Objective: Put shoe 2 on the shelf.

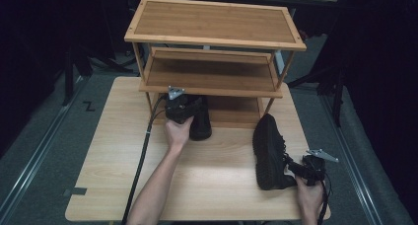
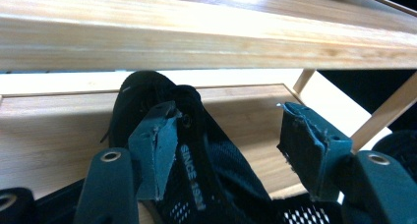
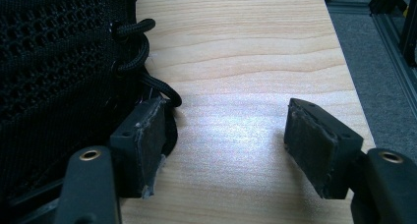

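Standing at 12 o'clock on the table: rack (image 1: pixel 212 37), three wooden shelves, the bottom shelf (image 2: pixel 59 130) level with the tabletop.
Table (image 1: pixel 207 180): light wood, bearing the rack at its far side and both shoes nearer the person.
Right shoe (image 1: pixel 268 153): black, lying on the table at about 4 o'clock from the table's middle, toe toward 12, laces toward the right gripper.
Left shoe (image 1: pixel 199 121): black, at 12 o'clock from the left hand, its far end under the middle shelf on the bottom shelf; in the left gripper view its heel tab reads "SINCE 1991".
Left hand (image 1: pixel 178 133): comes in from 6 o'clock, wrapped round its gripper.
Left gripper (image 2: pixel 228 150): released; jaws stand apart, the shoe's heel lies between them, one pad (image 2: pixel 157 150) against the shoe, the other clear of it.
Right gripper (image 3: pixel 231 148): at 3 o'clock of the right shoe, released; one pad (image 3: pixel 147 140) just beside the shoe's laces, the other over bare table, nothing clamped.
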Demonstrator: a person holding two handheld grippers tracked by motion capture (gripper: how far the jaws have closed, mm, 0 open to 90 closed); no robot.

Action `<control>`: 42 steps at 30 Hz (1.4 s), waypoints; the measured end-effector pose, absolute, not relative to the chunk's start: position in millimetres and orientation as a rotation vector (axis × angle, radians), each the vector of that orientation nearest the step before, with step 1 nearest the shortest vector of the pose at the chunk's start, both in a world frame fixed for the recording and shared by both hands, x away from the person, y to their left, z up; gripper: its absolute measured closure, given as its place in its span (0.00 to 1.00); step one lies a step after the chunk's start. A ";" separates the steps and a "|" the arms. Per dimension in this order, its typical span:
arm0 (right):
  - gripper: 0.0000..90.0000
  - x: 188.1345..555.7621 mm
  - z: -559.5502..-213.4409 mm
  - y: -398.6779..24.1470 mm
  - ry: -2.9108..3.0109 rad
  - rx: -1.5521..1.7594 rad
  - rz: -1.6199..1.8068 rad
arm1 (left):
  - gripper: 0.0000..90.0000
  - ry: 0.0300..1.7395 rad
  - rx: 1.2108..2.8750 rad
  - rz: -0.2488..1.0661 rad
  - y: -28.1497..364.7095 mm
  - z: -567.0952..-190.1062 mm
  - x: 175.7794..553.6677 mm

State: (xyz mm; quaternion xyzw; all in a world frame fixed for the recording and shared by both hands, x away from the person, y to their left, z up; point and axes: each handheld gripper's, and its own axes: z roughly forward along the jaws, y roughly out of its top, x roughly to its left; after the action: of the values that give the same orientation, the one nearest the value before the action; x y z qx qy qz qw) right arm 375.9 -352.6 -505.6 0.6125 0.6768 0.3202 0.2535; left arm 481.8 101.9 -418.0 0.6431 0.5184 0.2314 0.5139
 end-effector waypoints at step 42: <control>0.37 379.1 -505.6 -349.9 1.874 1.637 0.877 | 0.45 1.414 1.748 0.673 203.6 -488.0 386.6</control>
State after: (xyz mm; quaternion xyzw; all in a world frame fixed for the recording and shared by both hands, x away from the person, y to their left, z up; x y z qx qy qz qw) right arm 379.1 -349.9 -505.6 0.6008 0.6880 0.3221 0.2490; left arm 386.6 203.6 -488.0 0.6866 0.5557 0.2643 0.3871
